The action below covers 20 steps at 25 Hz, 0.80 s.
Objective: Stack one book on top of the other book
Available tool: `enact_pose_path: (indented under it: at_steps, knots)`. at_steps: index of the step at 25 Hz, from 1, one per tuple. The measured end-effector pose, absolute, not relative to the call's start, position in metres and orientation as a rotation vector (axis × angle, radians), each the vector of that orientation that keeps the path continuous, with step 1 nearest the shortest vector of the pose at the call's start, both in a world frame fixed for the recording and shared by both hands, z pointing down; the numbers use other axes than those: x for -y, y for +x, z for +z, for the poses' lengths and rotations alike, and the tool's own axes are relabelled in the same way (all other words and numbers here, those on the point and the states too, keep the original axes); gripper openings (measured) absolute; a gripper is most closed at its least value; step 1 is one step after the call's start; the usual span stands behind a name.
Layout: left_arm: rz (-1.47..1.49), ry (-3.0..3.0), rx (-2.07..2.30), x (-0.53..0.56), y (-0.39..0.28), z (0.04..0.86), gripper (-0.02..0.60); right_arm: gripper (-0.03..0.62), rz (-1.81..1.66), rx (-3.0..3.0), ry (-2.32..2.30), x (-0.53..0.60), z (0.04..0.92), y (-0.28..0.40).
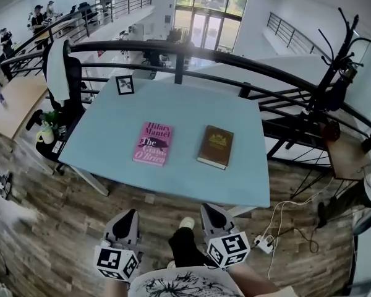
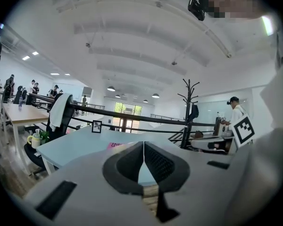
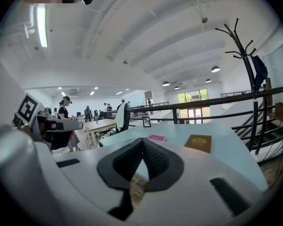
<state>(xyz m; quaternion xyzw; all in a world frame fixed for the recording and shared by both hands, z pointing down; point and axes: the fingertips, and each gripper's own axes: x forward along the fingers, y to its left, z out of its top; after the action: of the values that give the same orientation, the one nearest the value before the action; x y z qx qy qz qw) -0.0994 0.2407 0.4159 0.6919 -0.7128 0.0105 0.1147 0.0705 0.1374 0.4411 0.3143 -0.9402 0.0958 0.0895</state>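
Two books lie flat, side by side and apart, on the light blue table: a pink book on the left and a brown book on the right. My left gripper and right gripper hang shut and empty over the wooden floor, short of the table's near edge. The right gripper view shows its jaws pressed together, with the pink book and brown book beyond. In the left gripper view the jaws meet too; only a sliver of the pink book peeks over the gripper body.
A small framed picture stands at the table's far left corner. A black railing runs behind the table, and a coat stand rises at the right. An office chair draped with white cloth sits left; a power strip lies on the floor.
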Motion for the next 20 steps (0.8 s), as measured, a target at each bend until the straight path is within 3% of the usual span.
enact_pose_path:
  at_steps: [9,20]
  knots:
    - [0.096,2.097,2.032,-0.079,-0.124,0.42,0.012,-0.008,0.29,2.771,0.992,0.018,0.452,0.045]
    - [0.133,2.204,1.897,0.103,-0.113,0.435,0.012,-0.008,0.327,2.667,1.16,0.176,0.474,0.07]
